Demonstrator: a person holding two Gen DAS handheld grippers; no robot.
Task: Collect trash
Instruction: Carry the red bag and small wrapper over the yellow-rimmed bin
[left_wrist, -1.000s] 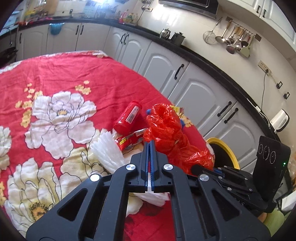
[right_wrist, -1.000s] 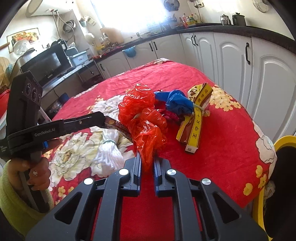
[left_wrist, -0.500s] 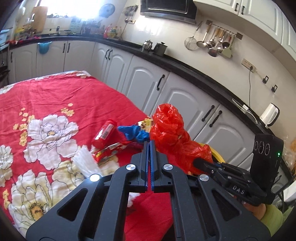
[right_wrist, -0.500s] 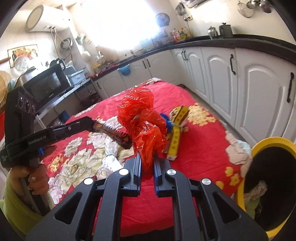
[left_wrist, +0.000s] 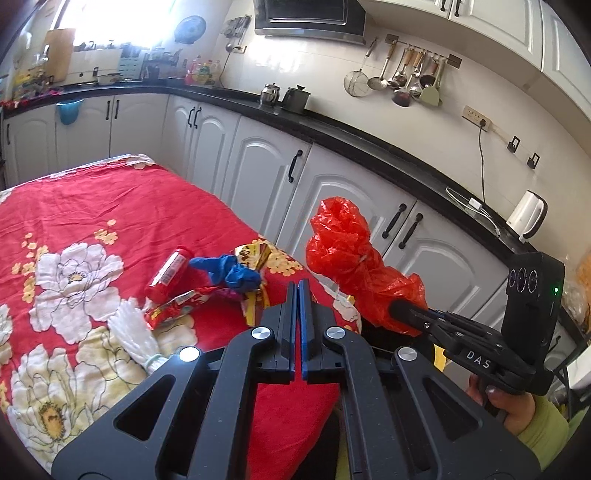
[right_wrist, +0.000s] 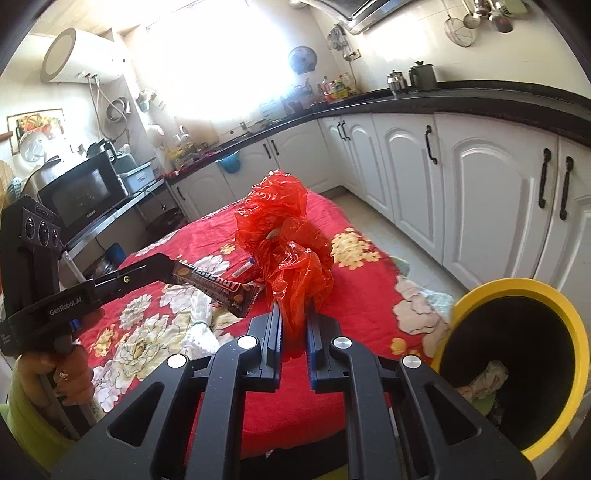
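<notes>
My right gripper (right_wrist: 293, 314) is shut on a crumpled red plastic bag (right_wrist: 280, 229), which it holds up in the air over the table's near edge. The left wrist view shows the same red bag (left_wrist: 347, 243) beside the right gripper (left_wrist: 397, 308). My left gripper (right_wrist: 171, 267) is shut on a brown snack-bar wrapper (right_wrist: 214, 284) that sticks out from its tips. In its own view the left gripper (left_wrist: 298, 286) has its jaws together and the wrapper is hidden. A yellow-rimmed black bin (right_wrist: 476, 295) stands low at the right with crumpled paper inside.
On the red floral tablecloth (left_wrist: 92, 206) lie a red can (left_wrist: 168, 273), a blue bag (left_wrist: 231, 271), a yellow box (left_wrist: 255, 254), a red wrapper (left_wrist: 173, 310) and a white tassel (left_wrist: 135, 332). White cabinets (left_wrist: 258, 173) run along the far side.
Both grippers rose and drew back from the table with their loads. The red bag came up off the pile, and the yellow bin has come further into the right wrist view.
</notes>
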